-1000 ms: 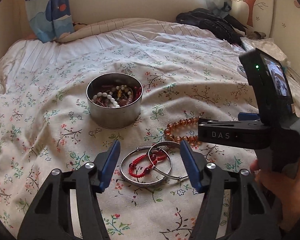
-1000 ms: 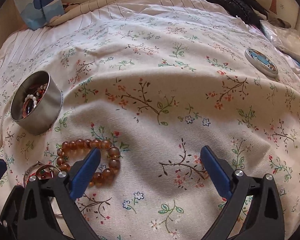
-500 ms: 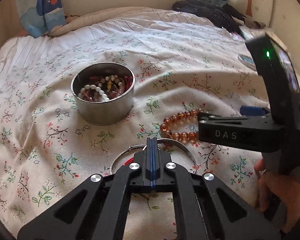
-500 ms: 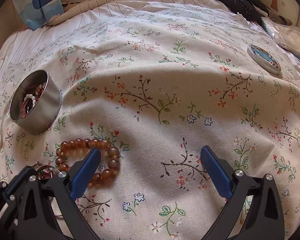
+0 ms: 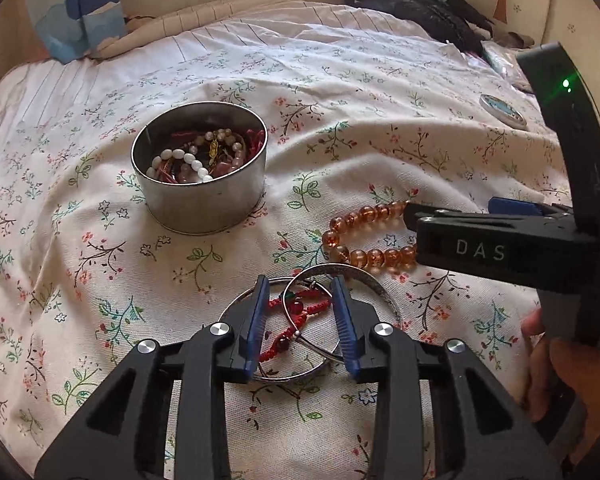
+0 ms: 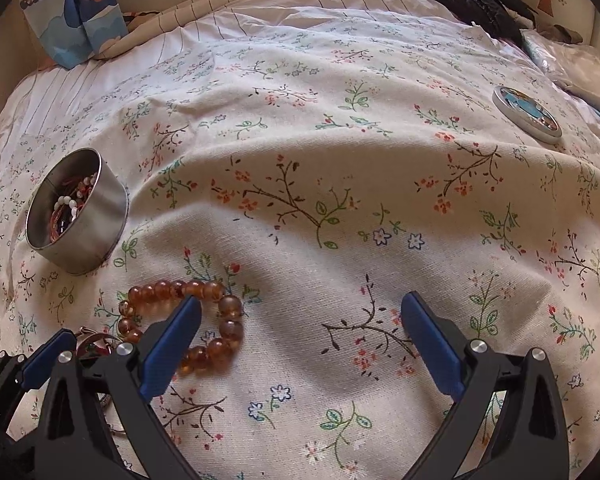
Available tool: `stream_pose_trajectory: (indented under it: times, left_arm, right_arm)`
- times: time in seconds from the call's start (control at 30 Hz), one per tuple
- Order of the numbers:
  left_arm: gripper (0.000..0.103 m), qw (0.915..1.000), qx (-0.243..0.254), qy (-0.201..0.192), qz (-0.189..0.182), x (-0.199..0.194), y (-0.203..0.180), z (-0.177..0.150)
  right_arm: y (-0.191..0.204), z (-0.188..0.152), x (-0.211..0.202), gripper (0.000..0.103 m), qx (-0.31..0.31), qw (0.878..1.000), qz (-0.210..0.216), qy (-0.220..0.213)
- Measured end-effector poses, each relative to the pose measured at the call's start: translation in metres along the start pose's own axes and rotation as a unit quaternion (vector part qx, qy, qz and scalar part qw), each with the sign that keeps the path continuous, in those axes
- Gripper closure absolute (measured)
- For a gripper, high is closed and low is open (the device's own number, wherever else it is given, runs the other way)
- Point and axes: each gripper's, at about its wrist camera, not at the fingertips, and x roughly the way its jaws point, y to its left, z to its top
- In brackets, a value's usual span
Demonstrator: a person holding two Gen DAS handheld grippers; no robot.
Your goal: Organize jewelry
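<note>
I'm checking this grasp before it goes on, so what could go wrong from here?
The left gripper straddles two overlapping silver bangles and a red cord bracelet, so closing may catch several pieces or let a thin ring slip. The round metal tin already holds tangled beads, so added pieces could snag. The right gripper hovers by the amber bead bracelet and may nudge it.

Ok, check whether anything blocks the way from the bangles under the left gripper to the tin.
Nothing visible does. The left gripper straddles the silver bangles and red cord bracelet. Only bare bedspread lies between them and the open tin. The amber bead bracelet lies off to the right, beside the right gripper.
</note>
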Motion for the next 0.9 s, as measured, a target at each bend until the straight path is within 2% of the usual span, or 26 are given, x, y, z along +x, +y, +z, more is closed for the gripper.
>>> stream_pose_trajectory:
  times: [0.03, 0.1, 0.13, 0.23, 0.4, 0.53, 0.6, 0.67, 0.77, 0.9]
  left_arm:
    - [0.073, 1.0, 0.001, 0.005, -0.001, 0.003, -0.001, -0.001]
    - [0.095, 1.0, 0.006, 0.007, 0.004, 0.004, -0.002, -0.001]
    - [0.098, 1.0, 0.008, 0.006, 0.0, 0.003, -0.003, -0.001]
    - [0.099, 0.9999, 0.001, -0.012, -0.004, -0.008, -0.001, -0.001]
    - [0.099, 0.9943, -0.091, -0.053, -0.019, -0.038, 0.04, -0.003]
    - [0.099, 0.9869, -0.15, -0.055, 0.022, -0.046, 0.075, -0.012]
    - [0.099, 0.9829, -0.172, -0.048, 0.047, -0.045, 0.088, -0.018]
    - [0.098, 0.9802, -0.184, -0.032, 0.065, -0.041, 0.097, -0.021]
    - [0.098, 0.9788, -0.191, -0.012, 0.073, -0.032, 0.102, -0.024]
    - [0.097, 0.981, -0.169, -0.019, 0.092, -0.033, 0.097, -0.022]
  right_arm:
    - [0.001, 0.0, 0.0, 0.007, -0.001, 1.0, 0.0, 0.0]
    - [0.001, 0.001, 0.001, 0.007, -0.002, 1.0, -0.001, 0.001]
    - [0.001, 0.001, 0.001, 0.007, -0.002, 1.0, -0.001, 0.0]
    - [0.001, 0.001, 0.001, 0.007, 0.0, 1.0, 0.001, 0.0]
    - [-0.001, -0.001, -0.001, 0.007, 0.001, 1.0, 0.005, 0.0]
    - [0.0, -0.006, -0.009, 0.007, -0.005, 1.0, 0.018, -0.008]
    - [0.004, -0.008, -0.019, 0.007, -0.014, 0.999, 0.041, -0.025]
    - [0.012, -0.011, -0.027, 0.007, -0.031, 0.996, 0.071, -0.039]
    - [0.027, -0.012, -0.03, 0.007, -0.062, 0.993, 0.095, -0.045]
    - [0.032, -0.008, -0.018, 0.007, -0.066, 0.994, 0.079, -0.033]
